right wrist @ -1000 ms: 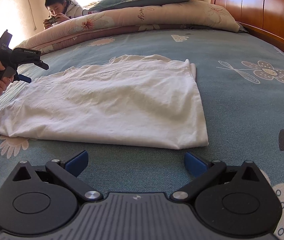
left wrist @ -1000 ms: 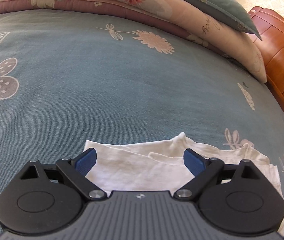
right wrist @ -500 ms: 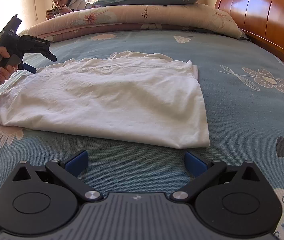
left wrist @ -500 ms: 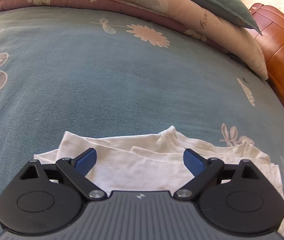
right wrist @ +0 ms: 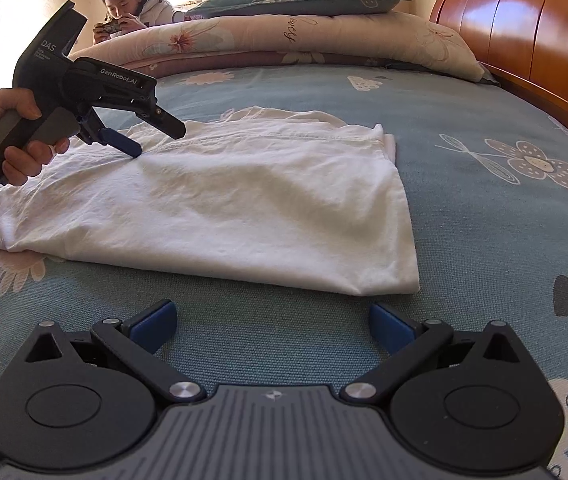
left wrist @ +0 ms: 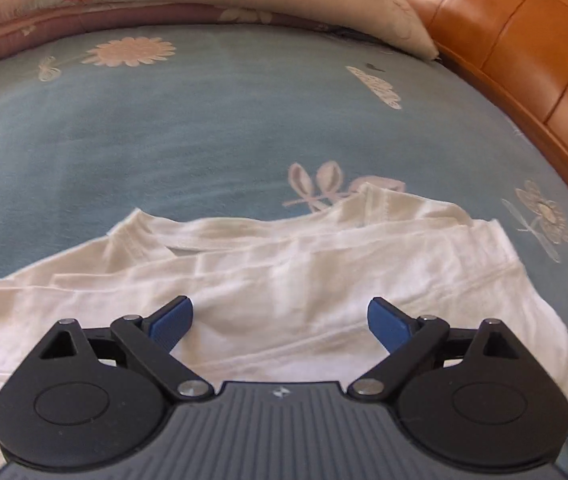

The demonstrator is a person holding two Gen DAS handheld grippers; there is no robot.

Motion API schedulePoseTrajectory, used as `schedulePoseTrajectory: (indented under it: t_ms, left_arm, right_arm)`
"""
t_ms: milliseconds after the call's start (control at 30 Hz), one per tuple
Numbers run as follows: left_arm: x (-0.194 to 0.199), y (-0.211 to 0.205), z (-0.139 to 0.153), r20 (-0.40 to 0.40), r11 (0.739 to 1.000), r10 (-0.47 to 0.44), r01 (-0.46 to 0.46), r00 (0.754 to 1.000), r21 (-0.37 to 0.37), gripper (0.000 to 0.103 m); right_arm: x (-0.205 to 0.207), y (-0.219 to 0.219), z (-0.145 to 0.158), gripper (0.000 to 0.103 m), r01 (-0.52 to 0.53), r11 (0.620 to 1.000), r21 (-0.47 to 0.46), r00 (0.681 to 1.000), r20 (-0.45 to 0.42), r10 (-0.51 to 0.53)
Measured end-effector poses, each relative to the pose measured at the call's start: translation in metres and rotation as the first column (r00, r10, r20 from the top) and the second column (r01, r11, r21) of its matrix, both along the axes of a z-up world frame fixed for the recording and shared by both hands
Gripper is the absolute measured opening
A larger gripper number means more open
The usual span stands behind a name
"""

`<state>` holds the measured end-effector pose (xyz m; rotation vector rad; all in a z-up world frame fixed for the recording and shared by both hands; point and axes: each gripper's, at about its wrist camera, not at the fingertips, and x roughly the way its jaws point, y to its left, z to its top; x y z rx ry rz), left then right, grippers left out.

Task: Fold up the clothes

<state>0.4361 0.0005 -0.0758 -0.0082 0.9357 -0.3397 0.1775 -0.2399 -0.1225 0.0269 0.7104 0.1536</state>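
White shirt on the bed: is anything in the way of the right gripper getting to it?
Nothing visible. Only bare blue bedsheet lies between the open right gripper and the near edge of the white shirt. The left gripper is at the far side.

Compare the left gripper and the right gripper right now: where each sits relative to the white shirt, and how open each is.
The left gripper is over the white shirt, one blue tip down at the cloth; the right gripper sits short of the shirt's near edge, over bare blue bedsheet. Shared: both are open and hold nothing.
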Motion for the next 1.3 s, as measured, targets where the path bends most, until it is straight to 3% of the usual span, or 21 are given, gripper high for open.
schedulePoseTrajectory:
  t_ms: [100,167,233,300,367,467,600,733,833,900,1067,1300]
  left_arm:
    - [-0.002,0.022,0.010,-0.028,0.995,0.056,-0.058,0.998,-0.086,0.093]
    - [-0.019,0.029,0.022,-0.028,0.994,0.040,-0.042,0.999,-0.100,0.094]
    - [-0.051,0.029,0.032,-0.020,0.999,0.008,-0.009,1.000,-0.046,0.095]
    - [-0.083,0.025,0.036,-0.031,0.999,-0.033,0.033,0.999,0.010,0.095]
    - [-0.110,0.021,0.036,-0.045,0.997,-0.078,0.078,0.996,0.019,0.096]
    - [-0.138,0.020,0.036,-0.039,0.993,-0.116,0.116,0.992,-0.007,0.096]
    - [-0.158,0.021,0.034,-0.002,0.994,-0.103,0.103,0.995,-0.035,0.096]
    - [-0.168,0.029,0.025,0.020,0.994,-0.097,0.098,0.995,-0.037,0.096]
    - [-0.165,0.036,0.027,0.044,0.997,-0.076,0.075,0.996,0.017,0.096]
    - [-0.161,0.049,0.027,0.043,0.999,-0.032,0.032,0.999,0.006,0.096]
    - [-0.158,0.065,0.031,0.041,0.999,0.000,0.002,0.999,-0.038,0.096]
    - [-0.156,0.064,0.024,0.033,1.000,-0.001,0.001,0.999,-0.005,0.096]
  right_arm:
    - [-0.001,0.000,0.001,0.103,-0.019,1.000,-0.016,1.000,-0.005,0.019]
    - [0.000,-0.003,0.006,0.103,-0.042,0.999,-0.013,0.999,-0.023,0.042]
    - [0.001,-0.011,0.016,0.093,-0.090,0.996,0.028,0.996,-0.028,0.091]
    - [0.008,-0.023,0.034,0.069,-0.154,0.985,0.080,0.988,-0.018,0.156]
    - [0.024,-0.032,0.059,0.058,-0.226,0.968,0.108,0.974,0.010,0.226]
    - [0.064,-0.024,0.102,0.045,-0.354,0.931,0.091,0.934,0.076,0.348]
    - [0.136,0.016,0.130,0.030,-0.537,0.843,0.029,0.842,0.088,0.533]
    - [0.203,0.064,0.119,0.030,-0.652,0.758,-0.019,0.757,0.046,0.652]
    - [0.243,0.086,0.093,0.030,-0.673,0.740,-0.008,0.740,-0.024,0.672]
    - [0.262,0.092,0.073,0.031,-0.673,0.739,0.017,0.737,-0.066,0.673]
    - [0.277,0.095,0.042,0.033,-0.707,0.705,0.053,0.698,-0.107,0.708]
    - [0.287,0.099,0.034,0.034,-0.756,0.651,0.064,0.639,-0.143,0.756]
